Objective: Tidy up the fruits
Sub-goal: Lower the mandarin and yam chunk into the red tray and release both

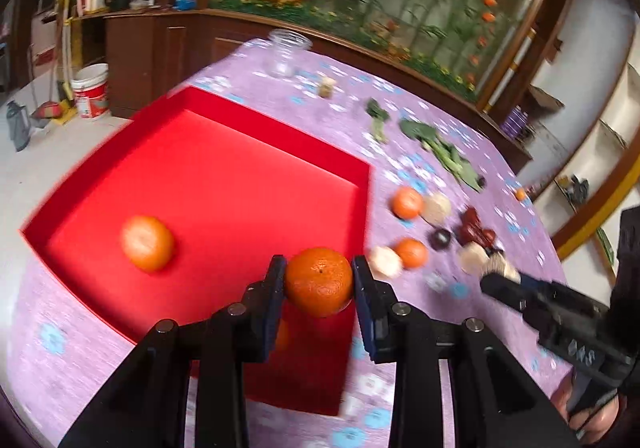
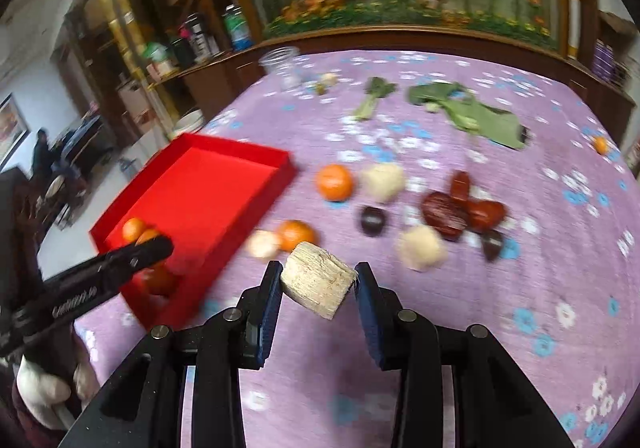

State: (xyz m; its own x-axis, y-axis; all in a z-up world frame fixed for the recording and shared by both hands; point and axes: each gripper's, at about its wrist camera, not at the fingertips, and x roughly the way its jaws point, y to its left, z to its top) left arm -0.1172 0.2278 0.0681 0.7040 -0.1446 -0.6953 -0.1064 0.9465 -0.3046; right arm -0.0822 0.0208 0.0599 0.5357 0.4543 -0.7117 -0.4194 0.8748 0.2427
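Observation:
My left gripper [image 1: 319, 280] is shut on an orange [image 1: 319, 282], held over the near right corner of the red tray [image 1: 224, 176]. Another orange [image 1: 147, 243] lies in the tray. My right gripper [image 2: 318, 282] is shut on a pale fibrous chunk [image 2: 316, 284], held above the purple cloth. Two oranges [image 2: 335, 182] [image 2: 297, 234], pale chunks [image 2: 383, 181] [image 2: 421, 248], dark round fruits [image 2: 372, 220] and red dates [image 2: 460, 204] lie on the cloth right of the tray. The left gripper also shows in the right wrist view [image 2: 156, 248] over the tray.
Leafy greens [image 2: 468, 112] and a green stalk [image 2: 374, 96] lie farther back. A clear jar [image 2: 282, 66] stands near the table's far edge. A small orange [image 2: 601, 144] sits at the far right. A wooden cabinet and a flower mural are behind.

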